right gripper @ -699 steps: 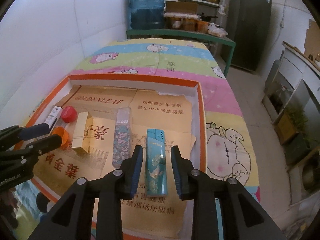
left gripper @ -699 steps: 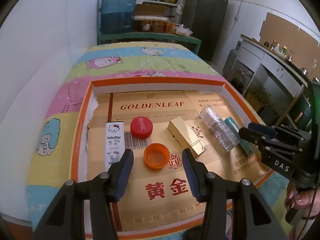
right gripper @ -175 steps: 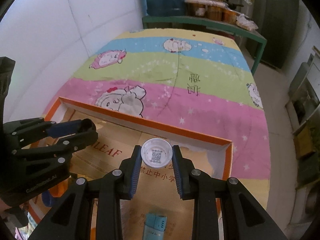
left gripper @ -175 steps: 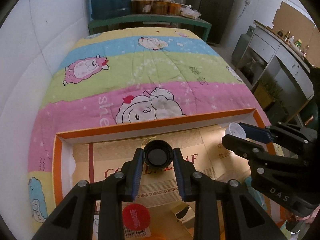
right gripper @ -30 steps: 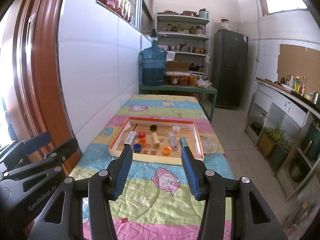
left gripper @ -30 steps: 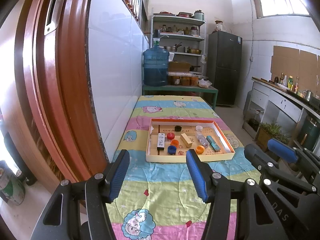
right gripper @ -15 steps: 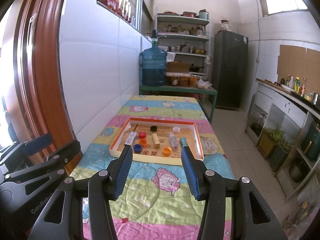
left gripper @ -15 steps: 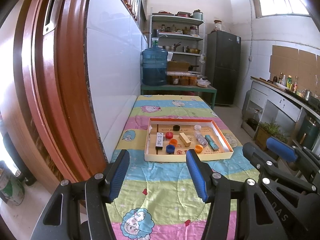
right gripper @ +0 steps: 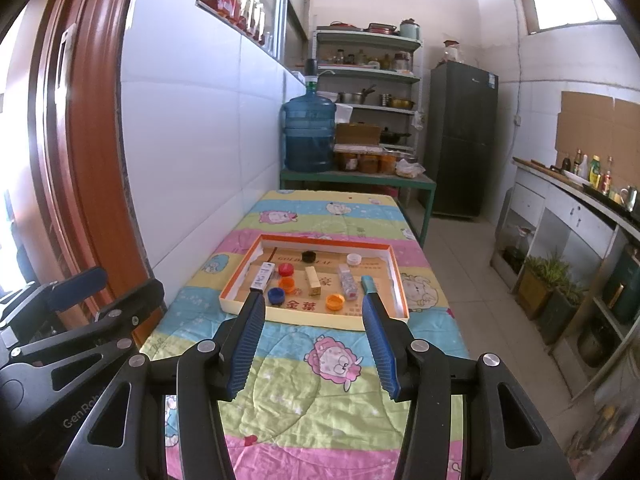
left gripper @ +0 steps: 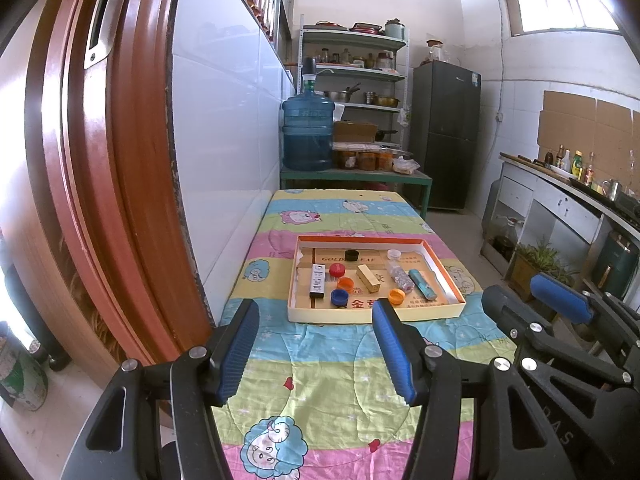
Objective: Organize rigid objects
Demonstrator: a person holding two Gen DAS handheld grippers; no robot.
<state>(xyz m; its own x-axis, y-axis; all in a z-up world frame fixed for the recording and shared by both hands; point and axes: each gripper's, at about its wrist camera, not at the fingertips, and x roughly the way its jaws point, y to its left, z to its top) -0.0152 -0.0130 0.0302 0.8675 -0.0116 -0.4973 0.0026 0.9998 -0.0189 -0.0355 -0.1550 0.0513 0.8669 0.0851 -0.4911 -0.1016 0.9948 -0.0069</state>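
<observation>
A: Where are the two grippers?

B: Both hang well back from the tray point(left gripper: 436, 313), above the near end of the striped quilt point(left gripper: 344, 364). The left gripper point(left gripper: 316, 344) has its jaws spread wide with nothing between them, and the right gripper point(right gripper: 312, 340) is the same: wide apart, holding nothing.

A: And the things to be sorted?

B: All inside the shallow orange-rimmed tray, lying on its cardboard liner. Along the far edge sit a black cap point(left gripper: 351, 255) and, to the right, a white cap point(left gripper: 394, 254). In front of them is a row: a white cartoon-printed lighter point(left gripper: 317, 279) at the left, then a red cap point(left gripper: 337, 269) with an orange cap point(left gripper: 344, 283) just in front of it, a gold box point(left gripper: 369, 278) in the middle, a clear bottle point(left gripper: 400, 277) and a teal lighter point(left gripper: 421, 284) at the right. Nearest the front wall are a blue cap point(left gripper: 339, 297) and a second orange cap point(left gripper: 396, 296).

A: Do any of them touch?

B: The clear bottle and the teal lighter lie just beside each other; too small to tell if they touch.

A: What surrounds the table?

B: A red-brown door frame point(left gripper: 100, 168) at the left, a white tiled wall, a blue water jug point(left gripper: 307, 136) on a green bench beyond the quilt, and a dark fridge point(left gripper: 446, 136).
</observation>
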